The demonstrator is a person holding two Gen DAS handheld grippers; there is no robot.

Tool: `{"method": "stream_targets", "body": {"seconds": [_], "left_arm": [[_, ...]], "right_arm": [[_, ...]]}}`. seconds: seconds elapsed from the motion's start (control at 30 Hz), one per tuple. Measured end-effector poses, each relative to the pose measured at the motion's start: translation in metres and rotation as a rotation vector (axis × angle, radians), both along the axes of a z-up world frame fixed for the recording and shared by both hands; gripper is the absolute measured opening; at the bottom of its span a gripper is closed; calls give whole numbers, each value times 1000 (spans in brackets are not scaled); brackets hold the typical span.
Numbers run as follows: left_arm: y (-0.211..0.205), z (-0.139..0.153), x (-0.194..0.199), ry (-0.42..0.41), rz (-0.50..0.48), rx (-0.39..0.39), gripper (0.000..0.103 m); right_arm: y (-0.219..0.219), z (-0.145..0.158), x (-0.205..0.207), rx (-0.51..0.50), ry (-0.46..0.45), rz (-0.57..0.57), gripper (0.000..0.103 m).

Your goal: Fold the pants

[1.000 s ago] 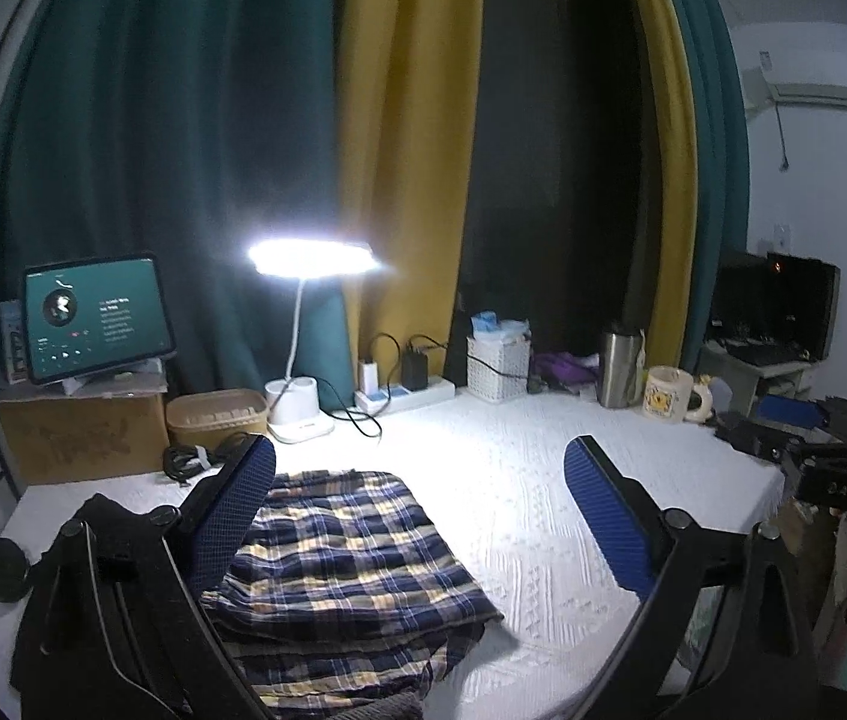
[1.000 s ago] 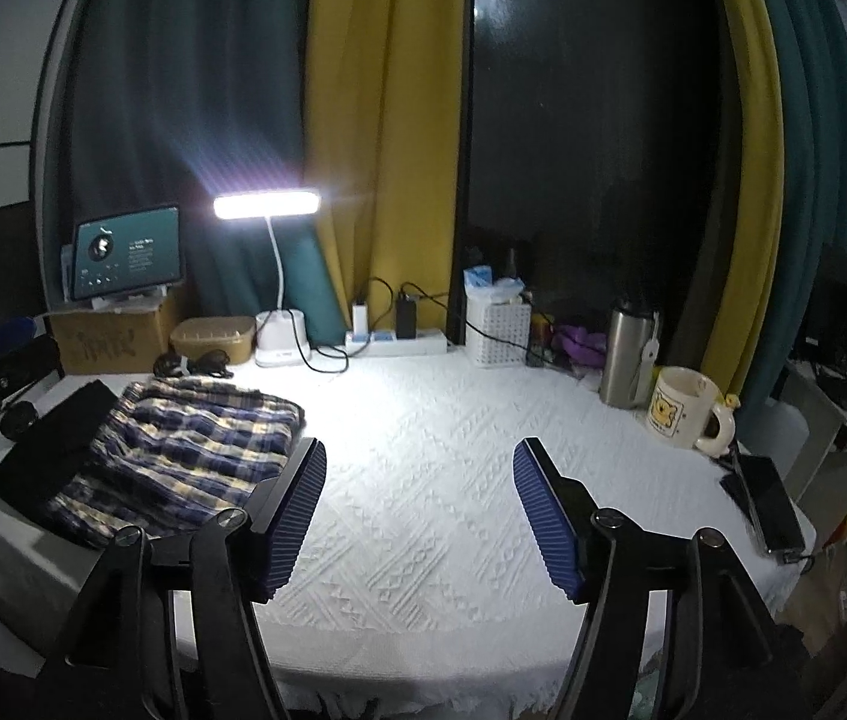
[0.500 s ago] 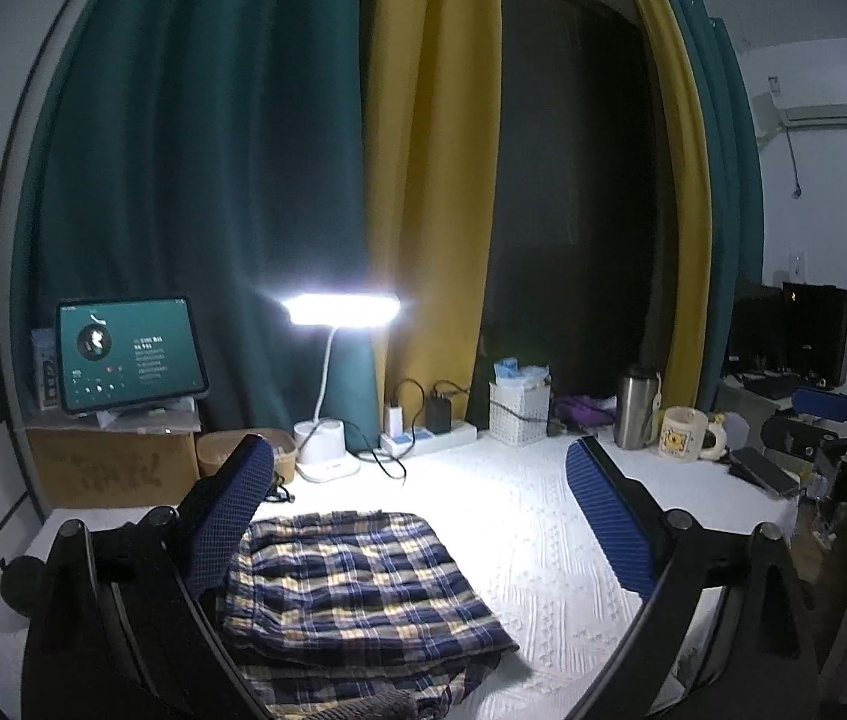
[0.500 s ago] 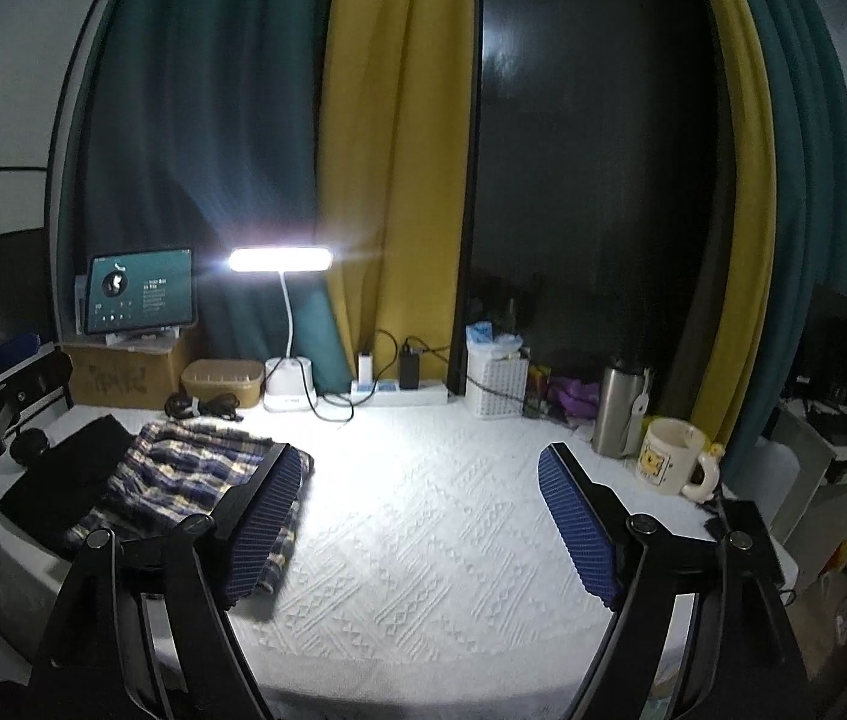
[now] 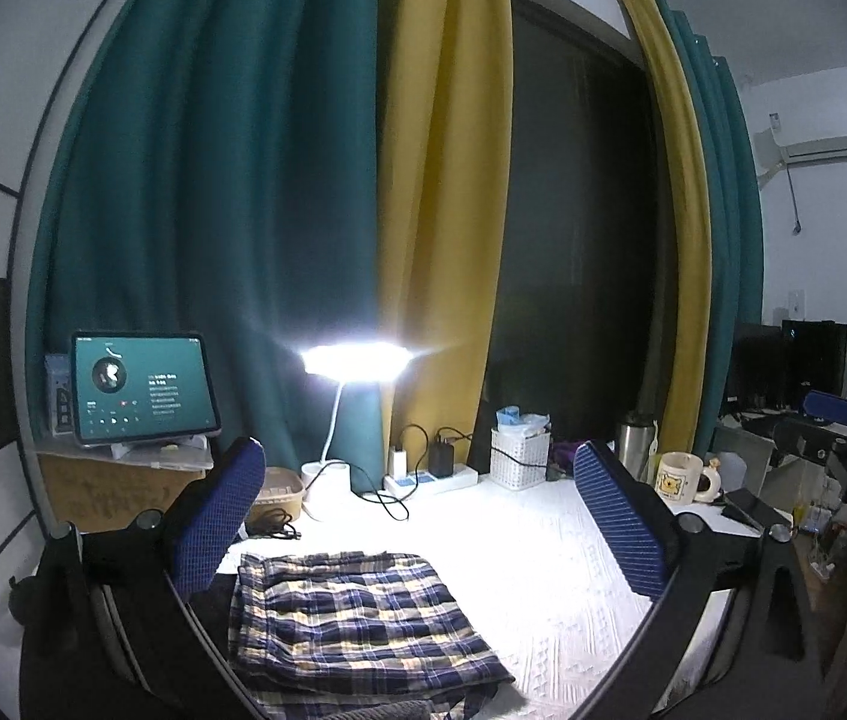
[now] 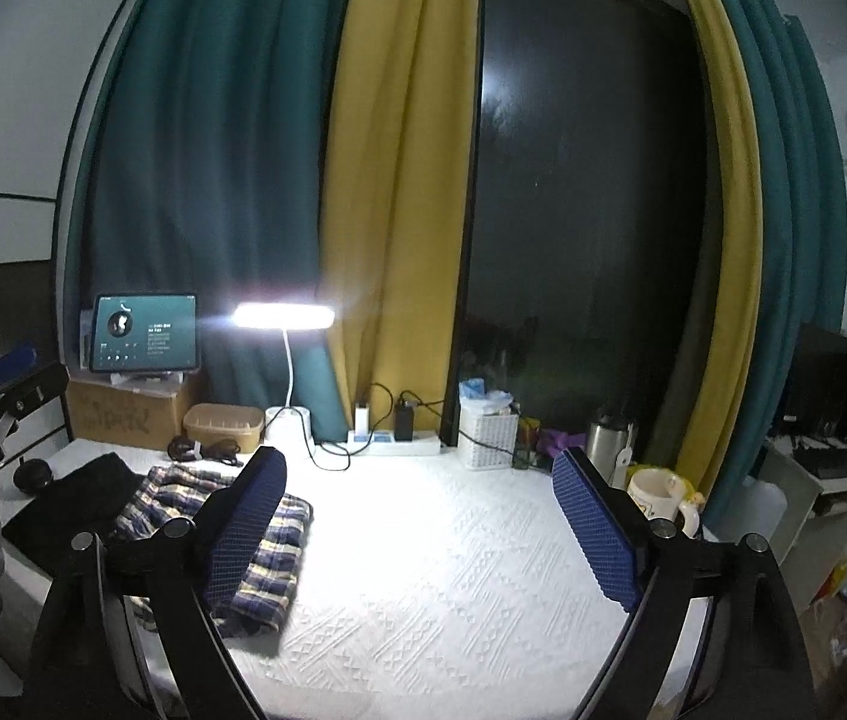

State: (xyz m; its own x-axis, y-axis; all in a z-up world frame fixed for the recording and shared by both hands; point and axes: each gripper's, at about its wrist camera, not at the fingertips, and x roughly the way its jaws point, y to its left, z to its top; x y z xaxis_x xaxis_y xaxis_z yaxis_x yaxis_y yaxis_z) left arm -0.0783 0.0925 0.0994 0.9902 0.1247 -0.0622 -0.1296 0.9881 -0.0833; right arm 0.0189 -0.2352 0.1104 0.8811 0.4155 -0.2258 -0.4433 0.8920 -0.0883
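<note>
The plaid pants [image 5: 357, 612] lie folded flat on the white table cover [image 5: 543, 570], at its near left part. In the left wrist view the left gripper [image 5: 423, 516] hangs above the table with its jaws wide apart and nothing between them; the pants are seen below, between its two blue pads [image 5: 219, 516]. At the right edge of this view a part of the right gripper [image 5: 831, 414] shows, which the other view cannot give in this way.

In the right wrist view the right gripper [image 6: 423, 528] is also above the table; its jaws have just been opening and stand wide apart, with only bare cover seen between them. Here the pants [image 6: 267, 540] are partly hidden behind the left pad. This view shows a black cloth [image 6: 75, 498] lying left of the pants, touching them.

A lit desk lamp [image 5: 357, 360], a tablet [image 5: 144, 384] and a mug [image 5: 681, 477] stand along the far side.
</note>
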Motion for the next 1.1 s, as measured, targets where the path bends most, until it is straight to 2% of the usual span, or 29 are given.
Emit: {"method": "stream_targets", "body": {"seconds": [0.2, 0.4, 1.1], "left_arm": [[3, 2, -7, -39, 23, 13, 102], [11, 2, -8, -35, 52, -3, 102], [7, 0, -7, -15, 43, 7, 102]], "right_arm": [[-4, 7, -6, 15, -43, -21, 92], [-10, 12, -9, 22, -82, -76, 92], [-19, 5, 0, 18, -43, -113, 93]]}}
